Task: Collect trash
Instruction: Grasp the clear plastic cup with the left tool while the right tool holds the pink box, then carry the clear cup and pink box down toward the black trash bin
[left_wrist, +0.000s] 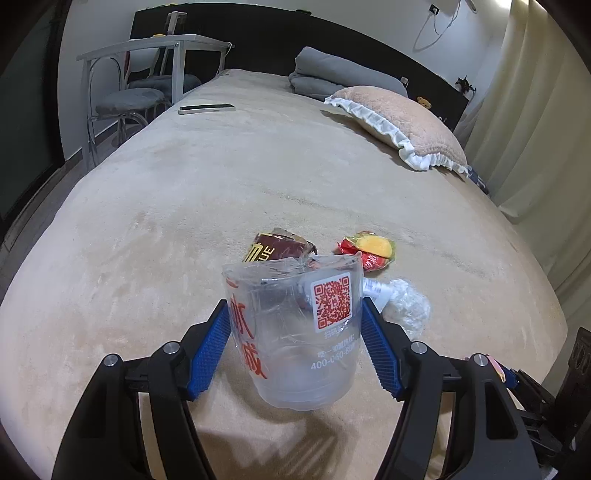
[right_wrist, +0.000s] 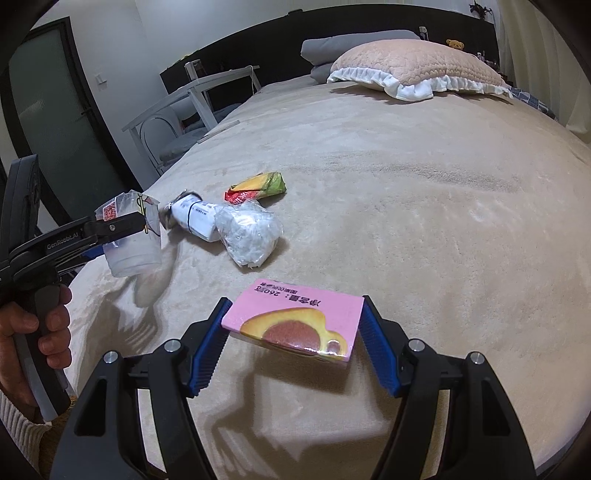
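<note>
Left gripper (left_wrist: 295, 325) clamped on clear plastic cup (left_wrist: 295, 332), lifted above the bed (left_wrist: 221, 192). Right gripper (right_wrist: 293, 325) clenched on pink box (right_wrist: 295, 321), also above the bed. Red-and-yellow wrapper (right_wrist: 258, 186) and crumpled plastic bag (right_wrist: 249, 234) lying on the bedspread beyond.

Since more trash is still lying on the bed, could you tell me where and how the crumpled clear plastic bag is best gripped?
Grip the crumpled clear plastic bag across its puffy middle, coming from above. It lies loose on the bed, soft and rounded, so it should squash between the pads. Its left end touches the white labelled package; its right side looks freer.
</note>
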